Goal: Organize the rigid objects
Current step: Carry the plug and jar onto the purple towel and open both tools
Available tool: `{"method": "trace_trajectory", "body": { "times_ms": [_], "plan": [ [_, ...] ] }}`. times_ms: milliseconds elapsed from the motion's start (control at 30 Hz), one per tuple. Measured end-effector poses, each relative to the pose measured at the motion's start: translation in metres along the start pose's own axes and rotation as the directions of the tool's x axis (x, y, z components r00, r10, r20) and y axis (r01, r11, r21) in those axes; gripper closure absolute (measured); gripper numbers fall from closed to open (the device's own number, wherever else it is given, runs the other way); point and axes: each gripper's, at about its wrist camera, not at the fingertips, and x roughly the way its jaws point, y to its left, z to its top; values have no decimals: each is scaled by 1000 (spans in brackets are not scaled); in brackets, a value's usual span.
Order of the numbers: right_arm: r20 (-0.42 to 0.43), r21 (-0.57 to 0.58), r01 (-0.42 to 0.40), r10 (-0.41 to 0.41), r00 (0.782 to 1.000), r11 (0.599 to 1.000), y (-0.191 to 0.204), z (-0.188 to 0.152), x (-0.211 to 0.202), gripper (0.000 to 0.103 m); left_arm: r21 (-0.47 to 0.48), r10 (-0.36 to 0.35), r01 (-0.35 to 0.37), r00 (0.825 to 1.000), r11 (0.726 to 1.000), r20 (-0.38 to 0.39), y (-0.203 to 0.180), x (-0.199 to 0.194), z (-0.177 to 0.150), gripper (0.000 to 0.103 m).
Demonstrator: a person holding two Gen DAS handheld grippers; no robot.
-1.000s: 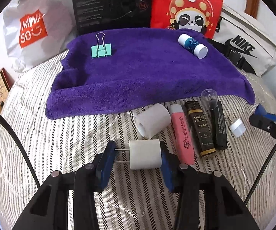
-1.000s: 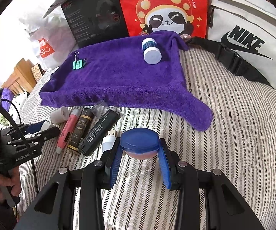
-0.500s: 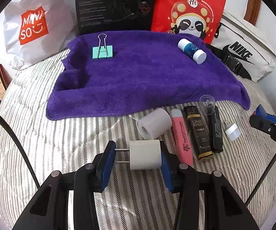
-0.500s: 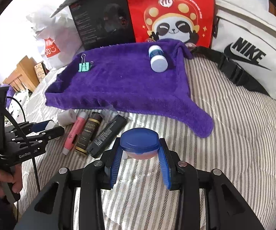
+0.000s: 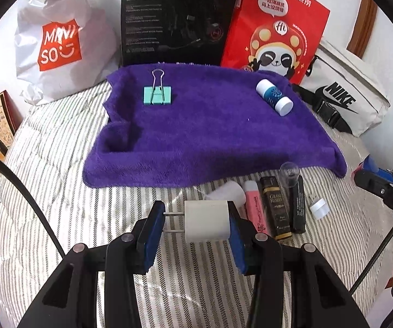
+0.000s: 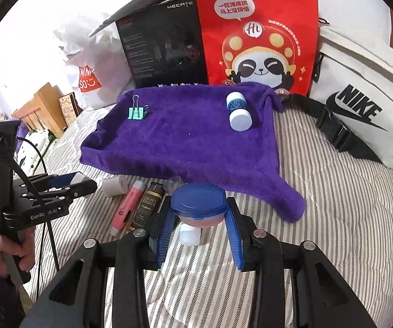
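From our left wrist camera, the left gripper (image 5: 196,228) is pinching a smooth white charger plug (image 5: 207,224) sideways — its two metal prongs poke against the left blue pad, held above the striped, quilted bedspread (image 5: 59,205). Beyond it lies a fuzzy purple towel (image 5: 210,125) carrying a mint binder clip (image 5: 157,95) with wire handles and a small cylindrical bottle (image 5: 274,97) on its side. Just in front of the towel's edge sit a white roll (image 5: 230,192), a pink tube (image 5: 255,207), a dark flat bar (image 5: 275,209) and a black stick (image 5: 297,207), side by side.

From our right wrist camera, the right gripper (image 6: 198,228) is clamped on a round jar with a glossy blue lid (image 6: 198,201), held above the bedspread close to the towel's near edge. We also see the left gripper at the far left, charger end poking out.
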Motion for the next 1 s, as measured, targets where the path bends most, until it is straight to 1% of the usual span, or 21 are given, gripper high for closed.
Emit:
{"method": "trace_trajectory", "body": {
  "times_ms": [567,800,1000],
  "plan": [
    [36,-34,7,-6,999,999,7,33,-6,66,-16,4,-3,999,1000,43,14,-9,33,61],
    [45,-43,15,-13,999,999,7,49,0,66,-14,5,-4,998,1000,55,19,-8,49,61],
    [36,-30,20,-18,999,999,-1,57,12,66,-21,-8,9,998,1000,56,24,-3,61,61]
  ]
}}
